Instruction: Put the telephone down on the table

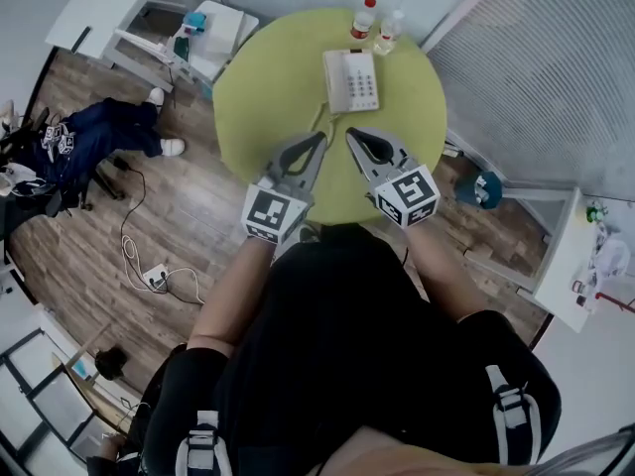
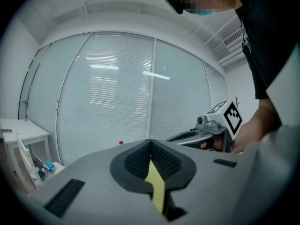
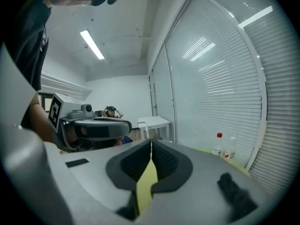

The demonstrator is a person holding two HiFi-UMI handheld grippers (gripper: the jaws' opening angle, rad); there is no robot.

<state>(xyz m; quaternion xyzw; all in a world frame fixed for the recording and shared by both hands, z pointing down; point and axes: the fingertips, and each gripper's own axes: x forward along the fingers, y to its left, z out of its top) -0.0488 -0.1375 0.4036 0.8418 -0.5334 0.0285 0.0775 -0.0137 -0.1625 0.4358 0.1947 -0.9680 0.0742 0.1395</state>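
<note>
A white telephone [image 1: 351, 80] lies flat on the round yellow-green table [image 1: 268, 87], its handset resting in the cradle on its left side. Both grippers hang over the table's near edge, short of the phone. My left gripper [image 1: 319, 138] is shut with nothing in it, pads meeting in the left gripper view [image 2: 150, 145]. My right gripper [image 1: 351, 133] is shut and empty too [image 3: 150, 145]. Each gripper shows in the other's view: the right gripper [image 2: 213, 125] and the left gripper [image 3: 91, 123]. The phone is hidden in both gripper views.
Two small bottles [image 1: 364, 17] [image 1: 389, 30] stand at the table's far edge, past the phone, also bottles [image 3: 222, 146]. White desks [image 1: 109, 3] stand behind, and a person [image 1: 109, 132] sits on the floor at left. Cables and a power strip [image 1: 154, 276] lie on the wood floor.
</note>
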